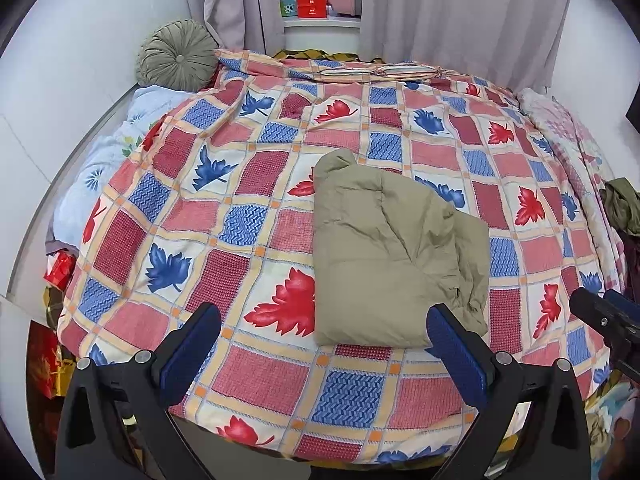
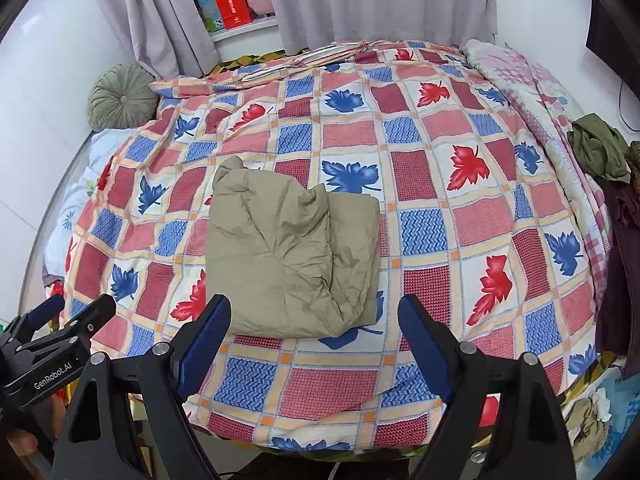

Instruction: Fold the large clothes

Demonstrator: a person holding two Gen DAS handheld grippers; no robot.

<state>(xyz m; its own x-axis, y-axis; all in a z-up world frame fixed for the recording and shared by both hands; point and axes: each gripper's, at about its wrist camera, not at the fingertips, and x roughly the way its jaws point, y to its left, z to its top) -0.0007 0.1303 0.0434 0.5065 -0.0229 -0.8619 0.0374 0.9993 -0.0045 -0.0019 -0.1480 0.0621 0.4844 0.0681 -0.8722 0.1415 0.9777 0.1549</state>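
Note:
A khaki padded garment (image 1: 392, 252) (image 2: 292, 256) lies folded into a thick rectangular bundle on the leaf-patterned checked bedspread (image 1: 256, 176) (image 2: 440, 208). My left gripper (image 1: 324, 340) hovers over the near edge of the bed, open, its blue pads wide apart with nothing between them; the bundle's near end lies just beyond its right finger (image 1: 452, 344). My right gripper (image 2: 316, 332) is open too, empty, held just short of the bundle's near edge. Each gripper shows at the side of the other's view: the right gripper (image 1: 608, 316), the left gripper (image 2: 60, 320).
A round green cushion (image 1: 178, 56) (image 2: 120, 96) rests at the far left by the wall. Grey curtains (image 1: 460, 12) hang behind the bed. An olive garment (image 2: 598, 148) and dark clothes are heaped at the right edge. Red bags (image 1: 60, 268) sit on the floor at left.

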